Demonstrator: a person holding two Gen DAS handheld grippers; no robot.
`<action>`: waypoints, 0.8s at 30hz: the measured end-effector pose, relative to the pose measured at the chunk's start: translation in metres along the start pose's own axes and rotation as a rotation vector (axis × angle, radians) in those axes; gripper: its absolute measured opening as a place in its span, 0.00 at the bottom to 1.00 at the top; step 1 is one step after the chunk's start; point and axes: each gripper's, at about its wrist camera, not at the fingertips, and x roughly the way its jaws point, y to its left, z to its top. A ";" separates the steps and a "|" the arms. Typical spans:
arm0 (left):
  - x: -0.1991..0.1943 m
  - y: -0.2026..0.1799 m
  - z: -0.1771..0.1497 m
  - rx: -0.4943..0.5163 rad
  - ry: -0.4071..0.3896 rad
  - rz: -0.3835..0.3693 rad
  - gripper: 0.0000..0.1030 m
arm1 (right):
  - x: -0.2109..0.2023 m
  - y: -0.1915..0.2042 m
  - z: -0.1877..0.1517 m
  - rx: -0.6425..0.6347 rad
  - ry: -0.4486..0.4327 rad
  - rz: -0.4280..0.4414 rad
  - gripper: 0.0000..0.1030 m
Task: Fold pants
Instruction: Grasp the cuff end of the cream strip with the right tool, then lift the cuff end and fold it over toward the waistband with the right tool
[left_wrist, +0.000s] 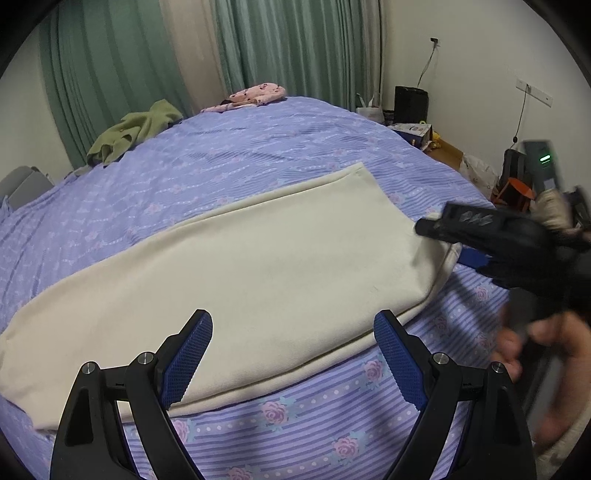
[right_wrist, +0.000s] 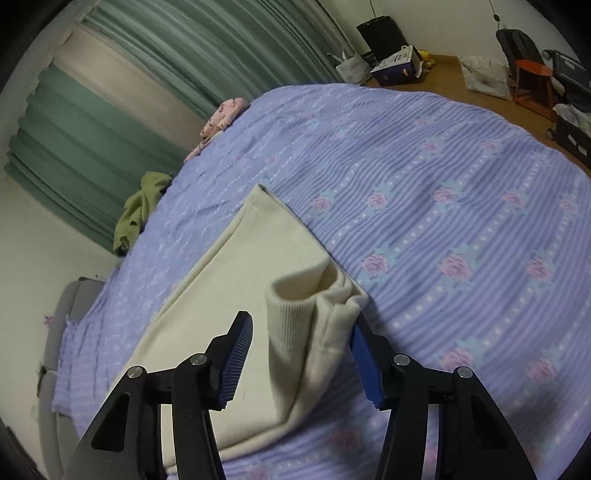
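Note:
The cream pants (left_wrist: 258, 273) lie flat across the purple floral bedspread (left_wrist: 221, 155), folded lengthwise. My left gripper (left_wrist: 293, 328) is open and empty, hovering over the near edge of the pants. My right gripper (right_wrist: 301, 332) is open, its jaws on either side of the raised ribbed end (right_wrist: 291, 317) of the pants (right_wrist: 236, 280), which stands up between the pads (right_wrist: 364, 354). The right gripper also shows blurred in the left wrist view (left_wrist: 480, 229) at the pants' right end.
A green garment (left_wrist: 136, 129) and a pink patterned garment (left_wrist: 251, 96) lie at the bed's far side by green curtains (left_wrist: 110, 74). Boxes, a black bin (left_wrist: 410, 103) and an orange stool (right_wrist: 532, 85) stand on the floor to the right.

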 end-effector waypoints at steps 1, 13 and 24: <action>0.000 0.001 0.000 -0.001 0.002 0.001 0.87 | 0.012 -0.002 0.001 -0.001 0.021 -0.032 0.53; -0.032 0.015 0.003 -0.055 0.011 0.042 0.87 | -0.009 -0.018 0.008 0.104 0.050 -0.019 0.20; -0.100 0.120 0.009 -0.352 0.048 0.057 0.87 | -0.058 0.122 0.044 -0.322 -0.020 -0.078 0.20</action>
